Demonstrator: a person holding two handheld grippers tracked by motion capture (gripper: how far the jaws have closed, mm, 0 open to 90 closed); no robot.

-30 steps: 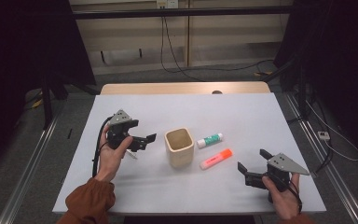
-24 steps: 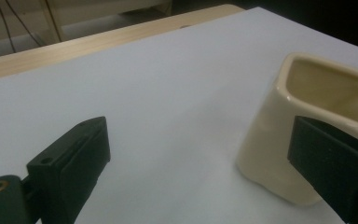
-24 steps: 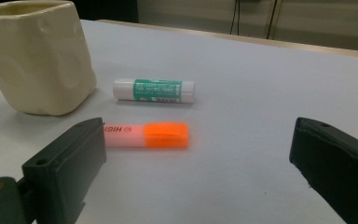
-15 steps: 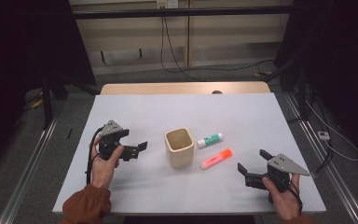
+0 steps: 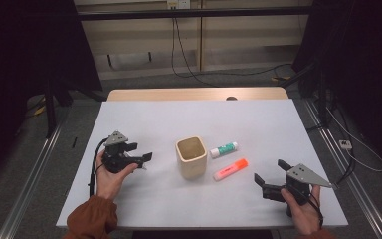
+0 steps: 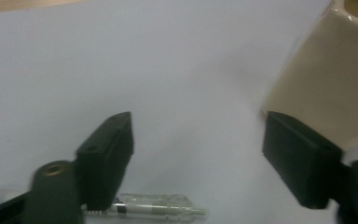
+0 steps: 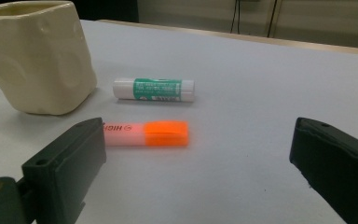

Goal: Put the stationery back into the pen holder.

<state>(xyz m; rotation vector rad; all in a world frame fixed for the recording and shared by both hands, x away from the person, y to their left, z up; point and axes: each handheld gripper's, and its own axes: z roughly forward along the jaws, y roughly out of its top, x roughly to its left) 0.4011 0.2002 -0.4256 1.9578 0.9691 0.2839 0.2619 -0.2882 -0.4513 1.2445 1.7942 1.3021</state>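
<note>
Pen of clear plastic (image 6: 154, 212) lies on the worktop (image 5: 149, 124) beneath the left gripper (image 5: 144, 160), whose fingers have just been closing, still apart with nothing pinched. Probably light, slick and stiff, so pinch it mid-barrel. Right gripper (image 5: 270, 172) gapes empty.

Clear pen (image 6: 156, 212) lay flat on the white table (image 5: 258, 119) near its left edge, left of the cream cup (image 5: 191, 157).
</note>
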